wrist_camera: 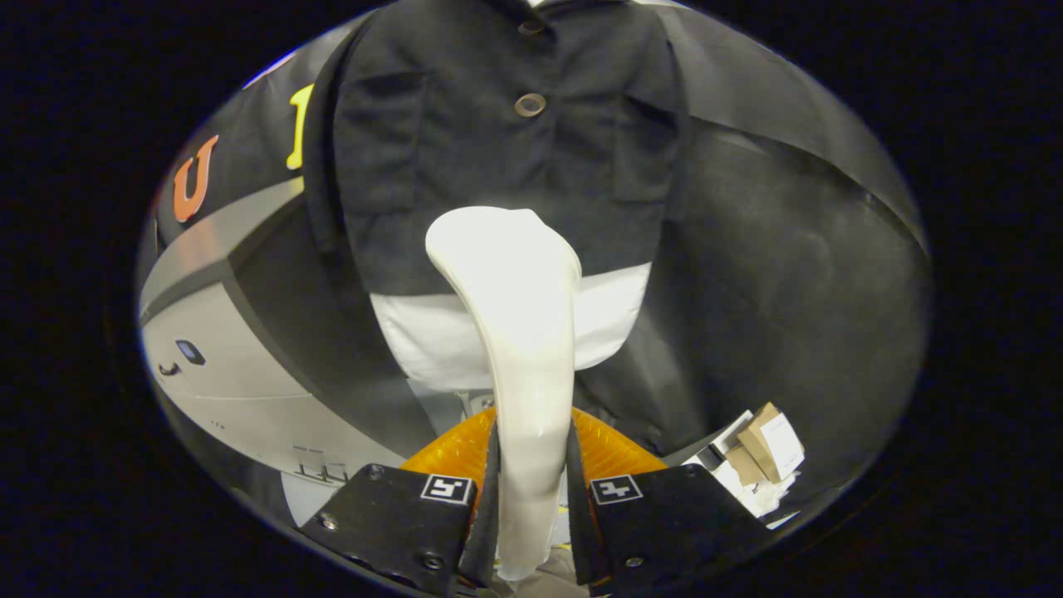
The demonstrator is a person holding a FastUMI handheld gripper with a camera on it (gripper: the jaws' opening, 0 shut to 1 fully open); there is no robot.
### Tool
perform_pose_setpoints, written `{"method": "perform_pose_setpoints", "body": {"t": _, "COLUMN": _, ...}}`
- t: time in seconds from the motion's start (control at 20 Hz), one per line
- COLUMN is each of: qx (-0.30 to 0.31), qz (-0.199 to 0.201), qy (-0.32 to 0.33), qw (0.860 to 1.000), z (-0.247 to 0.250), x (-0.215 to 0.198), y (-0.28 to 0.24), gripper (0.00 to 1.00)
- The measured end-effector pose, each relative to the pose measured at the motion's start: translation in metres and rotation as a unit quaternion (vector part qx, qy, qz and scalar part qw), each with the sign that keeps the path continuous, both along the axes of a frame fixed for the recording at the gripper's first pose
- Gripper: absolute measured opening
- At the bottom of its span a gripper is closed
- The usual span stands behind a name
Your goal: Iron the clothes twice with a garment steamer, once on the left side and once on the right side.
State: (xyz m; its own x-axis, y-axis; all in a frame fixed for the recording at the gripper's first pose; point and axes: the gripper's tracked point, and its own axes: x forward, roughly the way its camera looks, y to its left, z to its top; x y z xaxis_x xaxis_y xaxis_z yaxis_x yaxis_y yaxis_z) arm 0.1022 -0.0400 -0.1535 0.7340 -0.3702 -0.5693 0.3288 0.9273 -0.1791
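Garment steamer (519,332) gripped by its white handle, held upright between the two fingers of the gripper (531,498) and pinched from both sides. Handle rose from between the fingers and curved forward, widening into a broad rounded head. Head lay against — or just in front of — the lower front of the dark shirt (507,141) (contact itself not clear from this angle). Head sat roughly at the shirt's centre line, at the hem, below the lower of two round buttons (530,105).

Shirt hung facing the gripper on a white torso form (432,340), which showed below the dark hem on either side of the handle. Two chest pockets visible on the shirt, one to each side of the button line; second button (531,27) higher up near the collar.

Square black-and-white markers (448,488) fixed on the finger mounts, one on each side of the handle.

Further out — dark cloth wall behind the shirt, with a pale band crossing it beyond the shirt's right shoulder. To the left, a light grey surface (224,365) with a small dark item (189,351) lying on it. To the right of the fingers and low down, small cardboard boxes (760,453) and some white paper in a loose cluster.
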Motion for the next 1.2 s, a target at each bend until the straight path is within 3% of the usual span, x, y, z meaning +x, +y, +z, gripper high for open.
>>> {"method": "perform_pose_setpoints", "body": {"t": 0.25, "qx": 0.019, "qz": -0.03, "qy": -0.089, "qw": 0.995, "z": 0.093, "x": -0.002, "y": -0.033, "gripper": 0.39}}
{"method": "perform_pose_setpoints", "body": {"t": 0.55, "qx": 0.021, "qz": -0.023, "qy": -0.21, "qw": 0.977, "z": 0.214, "x": 0.029, "y": -0.073, "gripper": 0.38}}
{"method": "perform_pose_setpoints", "body": {"t": 0.9, "qx": -0.015, "qz": 0.012, "qy": -0.348, "qw": 0.937, "z": 0.361, "x": 0.073, "y": -0.1, "gripper": 0.38}}
{"method": "perform_pose_setpoints", "body": {"t": 1.2, "qx": -0.033, "qz": 0.08, "qy": -0.404, "qw": 0.91, "z": 0.432, "x": 0.088, "y": -0.076, "gripper": 0.38}}
